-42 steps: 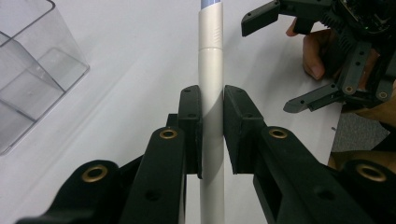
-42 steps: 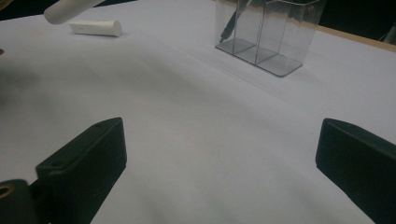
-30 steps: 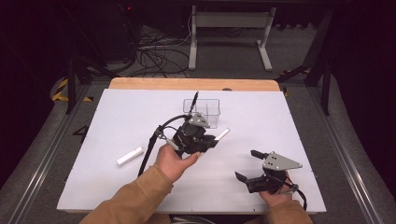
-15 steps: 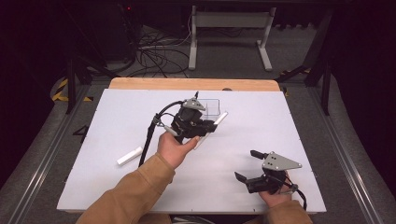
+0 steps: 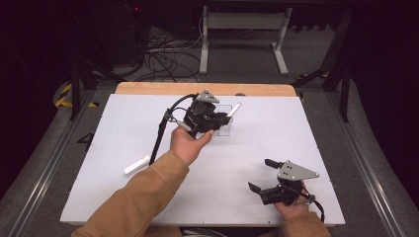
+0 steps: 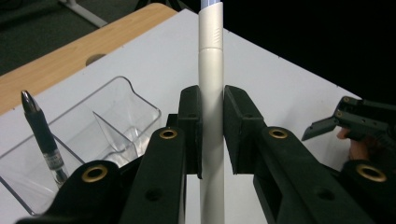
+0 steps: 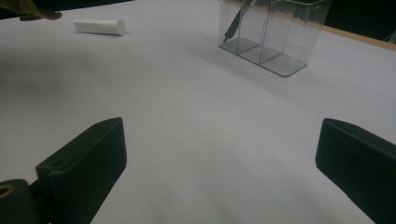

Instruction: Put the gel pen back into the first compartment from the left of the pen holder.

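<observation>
Carrying white marker (image 6: 211, 93), pinched in left gripper (image 5: 216, 118), above clear holder (image 6: 121, 112) near table's far edge. Right gripper (image 5: 269, 177) spread wide, idle near front right corner. Next: tip upright, lower into free compartment.

I can read only one sign: a pale numeral "4" (image 5: 85, 139) marked on the dark floor (image 5: 44, 148) just left of the surface, seen from the high view. The white marker clamped in my left jaws carries a faint mark on its cap, too small to read. The black pen in the clear holder bears print I cannot make out.
</observation>
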The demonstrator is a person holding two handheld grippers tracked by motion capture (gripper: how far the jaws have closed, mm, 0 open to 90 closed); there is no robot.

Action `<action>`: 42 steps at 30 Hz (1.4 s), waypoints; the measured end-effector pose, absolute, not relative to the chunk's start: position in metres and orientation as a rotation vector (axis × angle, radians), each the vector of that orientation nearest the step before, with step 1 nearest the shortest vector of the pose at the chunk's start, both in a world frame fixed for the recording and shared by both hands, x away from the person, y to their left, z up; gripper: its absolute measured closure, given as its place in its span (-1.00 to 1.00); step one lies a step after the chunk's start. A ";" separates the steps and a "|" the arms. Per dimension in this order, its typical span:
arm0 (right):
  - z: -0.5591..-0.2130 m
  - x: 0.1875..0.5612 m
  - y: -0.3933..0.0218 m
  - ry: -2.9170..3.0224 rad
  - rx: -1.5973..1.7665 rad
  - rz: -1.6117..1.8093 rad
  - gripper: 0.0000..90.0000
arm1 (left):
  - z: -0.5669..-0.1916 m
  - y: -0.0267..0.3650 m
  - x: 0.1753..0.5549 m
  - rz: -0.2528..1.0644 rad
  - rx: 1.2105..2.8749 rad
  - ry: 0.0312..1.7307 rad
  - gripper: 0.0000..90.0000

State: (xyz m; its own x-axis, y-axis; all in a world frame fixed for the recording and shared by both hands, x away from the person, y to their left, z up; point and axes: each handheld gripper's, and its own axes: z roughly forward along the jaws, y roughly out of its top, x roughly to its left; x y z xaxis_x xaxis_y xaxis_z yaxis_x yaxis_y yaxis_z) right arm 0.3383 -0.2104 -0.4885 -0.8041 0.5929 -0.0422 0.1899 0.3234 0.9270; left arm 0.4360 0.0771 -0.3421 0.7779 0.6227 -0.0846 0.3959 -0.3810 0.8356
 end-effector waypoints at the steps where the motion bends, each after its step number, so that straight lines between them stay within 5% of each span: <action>1: -0.488 0.338 -0.210 2.220 0.694 1.478 -0.94 | -0.341 0.077 0.438 0.303 2.016 0.766 0.74; 42: -0.488 0.338 -0.211 2.234 0.684 1.489 -0.94 | -0.353 0.075 0.505 0.443 1.830 0.864 0.74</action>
State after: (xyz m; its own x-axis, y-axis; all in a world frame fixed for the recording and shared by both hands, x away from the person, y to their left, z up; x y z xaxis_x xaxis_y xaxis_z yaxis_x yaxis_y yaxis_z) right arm 0.3384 -0.2109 -0.4878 -0.8141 0.5796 -0.0363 0.1895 0.3241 0.9268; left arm 0.5054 0.0749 -0.3529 0.6748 0.7330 -0.0858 0.3574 -0.2228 0.9070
